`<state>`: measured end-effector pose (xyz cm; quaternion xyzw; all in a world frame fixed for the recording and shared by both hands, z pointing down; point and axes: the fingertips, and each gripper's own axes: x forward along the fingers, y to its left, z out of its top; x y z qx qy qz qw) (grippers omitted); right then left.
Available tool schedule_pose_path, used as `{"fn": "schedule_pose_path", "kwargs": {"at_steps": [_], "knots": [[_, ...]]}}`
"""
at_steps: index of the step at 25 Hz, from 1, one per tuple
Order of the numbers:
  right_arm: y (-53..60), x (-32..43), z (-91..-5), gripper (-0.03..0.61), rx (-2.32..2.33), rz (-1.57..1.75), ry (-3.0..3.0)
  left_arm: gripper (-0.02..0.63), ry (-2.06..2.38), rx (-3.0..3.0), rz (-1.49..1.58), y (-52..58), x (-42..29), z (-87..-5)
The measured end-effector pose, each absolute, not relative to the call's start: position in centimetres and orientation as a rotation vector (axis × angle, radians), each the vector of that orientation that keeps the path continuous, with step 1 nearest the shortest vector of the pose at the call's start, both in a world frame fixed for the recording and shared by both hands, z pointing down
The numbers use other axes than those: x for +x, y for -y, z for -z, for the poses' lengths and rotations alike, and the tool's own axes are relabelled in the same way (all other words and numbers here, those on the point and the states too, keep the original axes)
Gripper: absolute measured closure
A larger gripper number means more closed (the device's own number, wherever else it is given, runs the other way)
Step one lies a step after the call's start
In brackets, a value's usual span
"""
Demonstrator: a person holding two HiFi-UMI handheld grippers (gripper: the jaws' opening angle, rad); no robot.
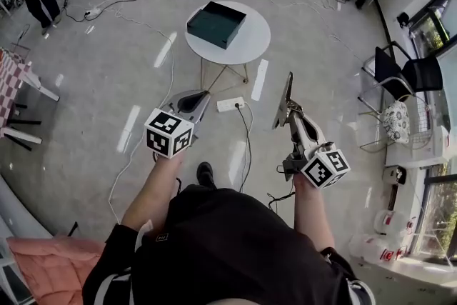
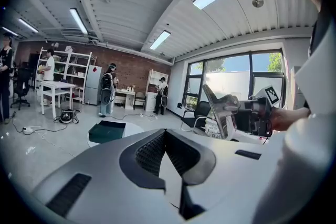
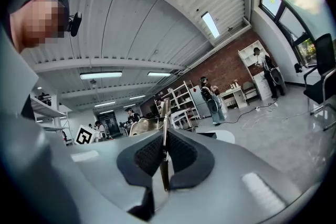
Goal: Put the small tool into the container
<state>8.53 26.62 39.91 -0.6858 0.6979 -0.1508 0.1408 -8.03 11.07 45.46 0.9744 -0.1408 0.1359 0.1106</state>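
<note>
A dark green open box, the container (image 1: 216, 23), sits on a round white table (image 1: 250, 43) ahead of me; it also shows in the left gripper view (image 2: 107, 131). My right gripper (image 1: 289, 112) is shut on a thin flat metal tool (image 1: 287, 93) that stands up past the jaws. The right gripper view shows the tool (image 3: 164, 113) edge-on, clamped in the right gripper (image 3: 164, 139). My left gripper (image 1: 202, 96) is held level at the left, short of the table. In its own view the left gripper (image 2: 166, 135) is shut with nothing in it.
A white power strip (image 1: 230, 105) and cables lie on the floor under the table's near side. A black chair (image 1: 407, 73) stands at the right, a pink seat (image 1: 43, 264) at the lower left. People stand at benches far back.
</note>
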Motion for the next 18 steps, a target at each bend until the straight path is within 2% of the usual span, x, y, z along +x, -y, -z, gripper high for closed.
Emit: {"fn": "schedule_pose_path", "kwargs": {"at_steps": [10,18], "knots": [[-17.3,8.5,-40.8,0.568,-1.949,0.480,-2.040,0.607,0.404,2.885,-0.381,-2.1,-6.8,-44.5],[-10.9,12.0,-42.9,0.568,-1.904,0.530,-2.055,0.607,0.477,2.813,-0.423,2.9,-5.5,-47.3]]}}
